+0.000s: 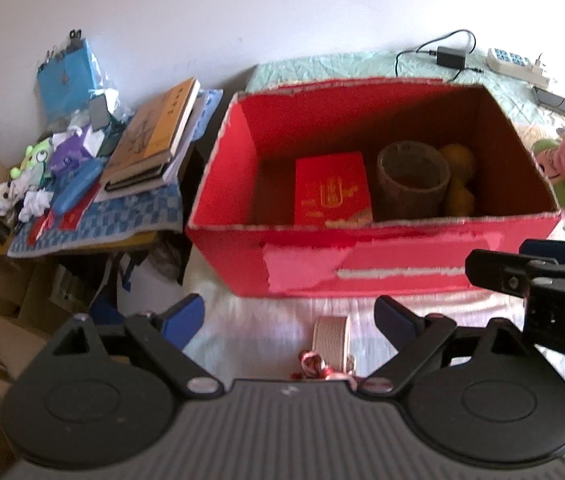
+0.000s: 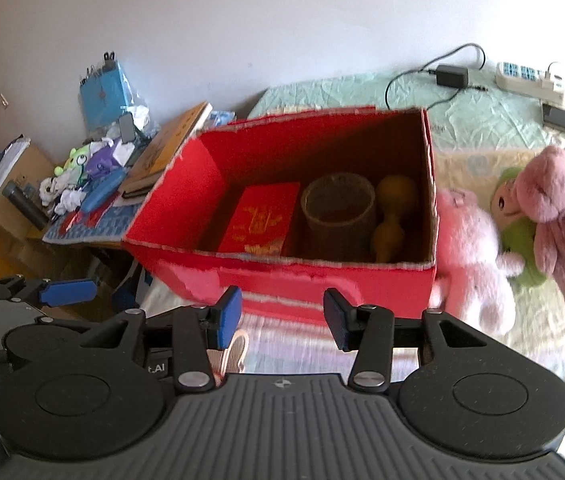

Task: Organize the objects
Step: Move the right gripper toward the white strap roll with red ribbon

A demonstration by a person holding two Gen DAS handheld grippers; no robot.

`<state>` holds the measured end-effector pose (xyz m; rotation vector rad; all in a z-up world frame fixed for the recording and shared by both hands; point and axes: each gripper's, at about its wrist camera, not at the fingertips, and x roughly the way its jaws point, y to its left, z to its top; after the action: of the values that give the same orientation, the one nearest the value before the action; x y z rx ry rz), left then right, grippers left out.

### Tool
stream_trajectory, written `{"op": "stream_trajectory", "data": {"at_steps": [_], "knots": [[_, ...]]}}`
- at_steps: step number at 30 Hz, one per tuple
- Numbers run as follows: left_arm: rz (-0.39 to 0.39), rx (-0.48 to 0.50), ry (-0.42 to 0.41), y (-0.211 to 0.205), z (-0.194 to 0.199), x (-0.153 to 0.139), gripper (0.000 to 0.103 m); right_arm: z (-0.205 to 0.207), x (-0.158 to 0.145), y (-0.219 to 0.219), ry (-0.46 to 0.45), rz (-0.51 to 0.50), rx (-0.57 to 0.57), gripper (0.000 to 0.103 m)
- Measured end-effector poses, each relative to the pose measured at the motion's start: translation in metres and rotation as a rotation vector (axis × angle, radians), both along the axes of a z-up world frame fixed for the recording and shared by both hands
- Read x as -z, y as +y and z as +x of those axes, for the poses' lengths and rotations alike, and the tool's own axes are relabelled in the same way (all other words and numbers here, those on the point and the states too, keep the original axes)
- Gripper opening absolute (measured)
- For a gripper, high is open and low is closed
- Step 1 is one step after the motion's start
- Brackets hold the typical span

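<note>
So both grippers hang over the bed, facing the red cardboard box point(image 1: 362, 268), which sits open-topped on the bedding. Left gripper point(image 1: 289, 320) is spread wide, blue pads well apart, nothing gripped; below and between its fingers lies a cream roll of tape point(image 1: 332, 336) on the sheet, with something small and red-and-white just in front of it, too blurred to name. Right gripper point(image 2: 280, 318) stands about half open, pads clear of everything, the box's near wall just beyond its tips. Inside the box: a red booklet with gold print point(image 2: 262, 218) lying flat on the left, a brown tape ring point(image 2: 338, 210) upright in the middle, and a yellow gourd-shaped object point(image 2: 392, 216) tucked against the right wall. Right of the box, a pale pink plush point(image 2: 468, 248) presses against its outer side, and beside that a mauve plush bear point(image 2: 558, 216) lies over a green-clad doll point(image 2: 516, 244). Away on the left, a cluttered side table point(image 1: 94, 224) carries stacked books point(image 1: 154, 136) and small toys
</note>
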<state>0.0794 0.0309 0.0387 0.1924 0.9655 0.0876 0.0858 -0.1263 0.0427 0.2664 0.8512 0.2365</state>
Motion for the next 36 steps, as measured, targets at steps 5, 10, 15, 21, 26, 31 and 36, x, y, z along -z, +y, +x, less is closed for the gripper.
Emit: {"op": "stream_trajectory", "data": {"at_steps": [5,10,15,21,26,31,36], "knots": [[0.003,-0.017,0.038,0.000,-0.003,0.014,0.093,-0.003,0.010,0.001,0.045,0.007,-0.014,0.049],[0.003,-0.031,0.079,0.001,-0.005,0.029,0.094,-0.004,0.022,0.000,0.084,0.017,-0.026,0.049],[0.006,-0.038,0.117,0.001,-0.006,0.043,0.094,-0.003,0.034,0.000,0.130,0.030,-0.034,0.053],[0.010,-0.035,0.157,0.002,-0.004,0.056,0.094,-0.003,0.046,0.001,0.174,0.039,-0.036,0.053],[-0.001,-0.030,0.182,0.005,-0.002,0.065,0.094,-0.001,0.051,0.001,0.195,0.034,-0.035,0.053],[-0.014,-0.018,0.200,0.009,-0.003,0.073,0.094,0.005,0.055,0.000,0.216,0.039,-0.028,0.053],[-0.031,-0.006,0.220,0.018,-0.010,0.081,0.094,0.011,0.060,0.003,0.240,0.060,-0.041,0.053]]}}
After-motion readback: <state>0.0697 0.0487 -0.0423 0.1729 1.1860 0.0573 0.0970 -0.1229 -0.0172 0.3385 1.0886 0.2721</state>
